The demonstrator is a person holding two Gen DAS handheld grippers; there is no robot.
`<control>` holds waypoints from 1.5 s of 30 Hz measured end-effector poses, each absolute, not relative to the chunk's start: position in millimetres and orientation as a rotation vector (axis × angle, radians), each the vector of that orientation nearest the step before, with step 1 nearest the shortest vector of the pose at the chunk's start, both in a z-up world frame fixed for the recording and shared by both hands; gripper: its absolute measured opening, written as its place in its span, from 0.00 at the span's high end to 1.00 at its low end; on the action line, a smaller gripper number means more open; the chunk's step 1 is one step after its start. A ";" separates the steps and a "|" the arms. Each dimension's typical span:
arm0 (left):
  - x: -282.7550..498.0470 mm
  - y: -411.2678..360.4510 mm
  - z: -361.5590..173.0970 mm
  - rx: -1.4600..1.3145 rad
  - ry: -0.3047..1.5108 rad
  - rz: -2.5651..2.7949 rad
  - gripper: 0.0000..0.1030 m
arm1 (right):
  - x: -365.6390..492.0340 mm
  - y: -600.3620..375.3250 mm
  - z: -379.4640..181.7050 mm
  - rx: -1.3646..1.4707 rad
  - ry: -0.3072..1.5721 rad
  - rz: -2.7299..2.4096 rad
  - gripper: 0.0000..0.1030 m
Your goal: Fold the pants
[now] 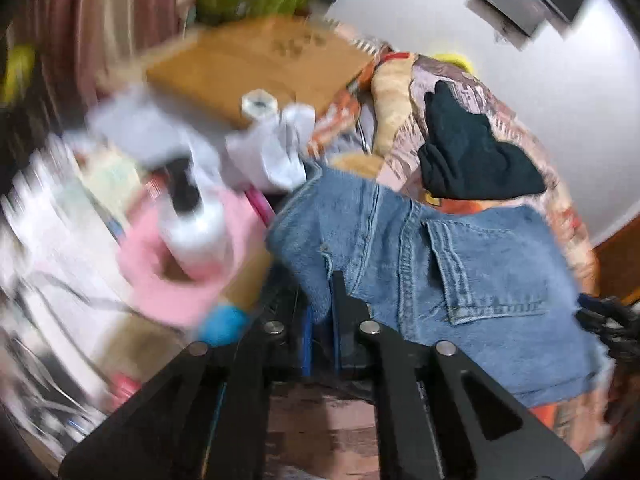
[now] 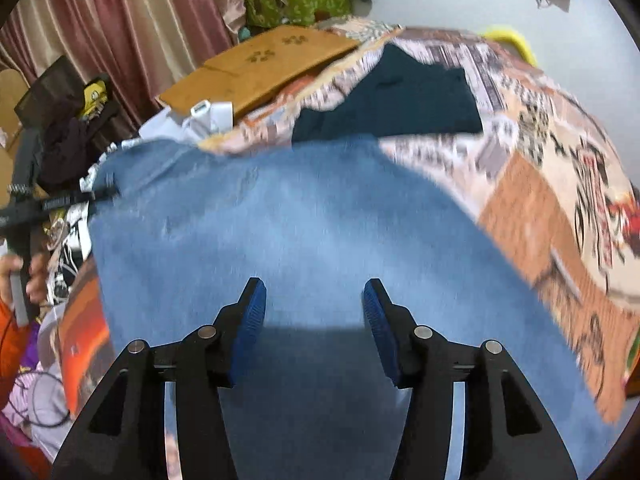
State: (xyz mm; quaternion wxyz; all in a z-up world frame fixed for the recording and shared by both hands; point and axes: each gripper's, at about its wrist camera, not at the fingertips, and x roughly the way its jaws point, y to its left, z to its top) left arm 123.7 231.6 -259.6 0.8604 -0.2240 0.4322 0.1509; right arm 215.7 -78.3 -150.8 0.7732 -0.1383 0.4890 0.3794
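Observation:
Blue denim pants (image 2: 304,220) lie spread on a patterned bedspread (image 2: 560,184). In the left wrist view the pants (image 1: 440,264) show a back pocket (image 1: 484,272), and my left gripper (image 1: 320,300) is shut on their left edge, lifting a fold. My right gripper (image 2: 314,300) is open and empty, hovering just above the middle of the denim. The left gripper (image 2: 60,202) also shows at the pants' far left corner in the right wrist view.
A dark folded garment (image 2: 392,96) lies on the bed beyond the pants. A cardboard box (image 2: 260,68) sits at the back left. Clutter fills the left side: a pink object (image 1: 176,264), a white bottle (image 1: 196,224), white cloth (image 1: 276,148). Curtains (image 2: 132,20) hang behind.

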 end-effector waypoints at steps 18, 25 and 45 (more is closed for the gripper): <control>98.6 197.4 -223.8 -0.174 0.973 0.283 0.42 | 216.4 -265.5 -181.7 0.097 1.144 0.432 0.30; 142.7 157.9 -184.5 -0.194 0.902 0.188 0.17 | 200.0 -353.8 -175.1 0.152 1.117 0.276 0.30; 252.8 -26.3 -227.5 -0.026 1.127 -0.077 0.07 | 219.2 -556.4 -209.2 0.652 1.062 -0.061 0.52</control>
